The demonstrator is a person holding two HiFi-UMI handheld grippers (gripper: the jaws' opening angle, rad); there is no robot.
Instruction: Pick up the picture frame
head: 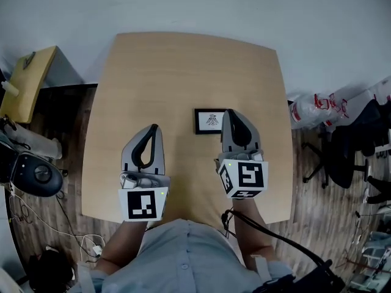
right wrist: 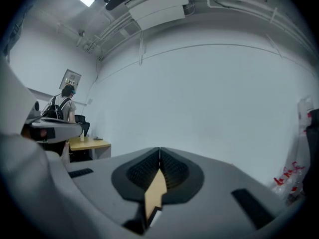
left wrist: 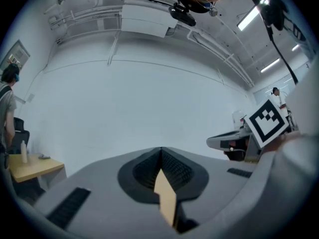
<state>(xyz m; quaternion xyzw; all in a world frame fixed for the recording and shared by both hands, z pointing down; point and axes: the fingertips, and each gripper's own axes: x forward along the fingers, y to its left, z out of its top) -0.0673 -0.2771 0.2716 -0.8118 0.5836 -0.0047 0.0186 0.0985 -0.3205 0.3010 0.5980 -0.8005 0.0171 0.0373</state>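
Observation:
A small black picture frame with a white print lies flat on the wooden table, right of centre. My right gripper hovers over the frame's right edge, covering that corner, with its jaws shut and nothing between them. My left gripper is over bare tabletop to the left of the frame, also shut and empty. In both gripper views the jaws point level at a white wall. The frame does not show in the left gripper view; the right gripper view shows only a pale sliver under the jaws. The shut tips show in the left gripper view and the right gripper view.
A small yellow side table and a black stool stand on the floor at the left. A plastic bag and a dark office chair are on the right. A person stands far off by a desk.

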